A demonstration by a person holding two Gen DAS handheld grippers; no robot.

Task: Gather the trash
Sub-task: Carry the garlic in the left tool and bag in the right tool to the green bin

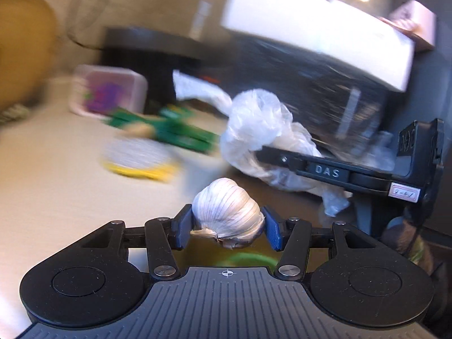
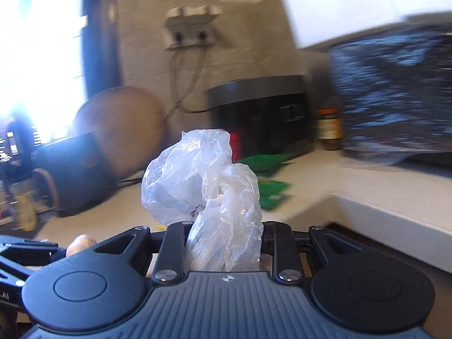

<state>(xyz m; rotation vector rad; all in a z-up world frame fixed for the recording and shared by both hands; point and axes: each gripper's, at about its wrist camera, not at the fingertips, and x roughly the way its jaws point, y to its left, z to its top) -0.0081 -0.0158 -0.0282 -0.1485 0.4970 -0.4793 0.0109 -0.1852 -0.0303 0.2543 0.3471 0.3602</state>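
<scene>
My left gripper (image 1: 227,228) is shut on a white garlic bulb (image 1: 228,214), held above the counter edge between its blue pads. My right gripper (image 2: 226,243) is shut on a crumpled clear plastic bag (image 2: 203,189). In the left wrist view the right gripper (image 1: 262,152) reaches in from the right, with the plastic bag (image 1: 254,124) bunched at its fingertips. Both views are blurred by motion.
On the pale counter (image 1: 56,183) lie green wrappers (image 1: 169,127), a yellow-rimmed lid (image 1: 138,158) and a pink tub (image 1: 107,93). A black appliance (image 2: 260,115), a brown bottle (image 2: 329,128) and a wall socket (image 2: 189,25) stand behind. Something green (image 1: 248,258) shows below the garlic.
</scene>
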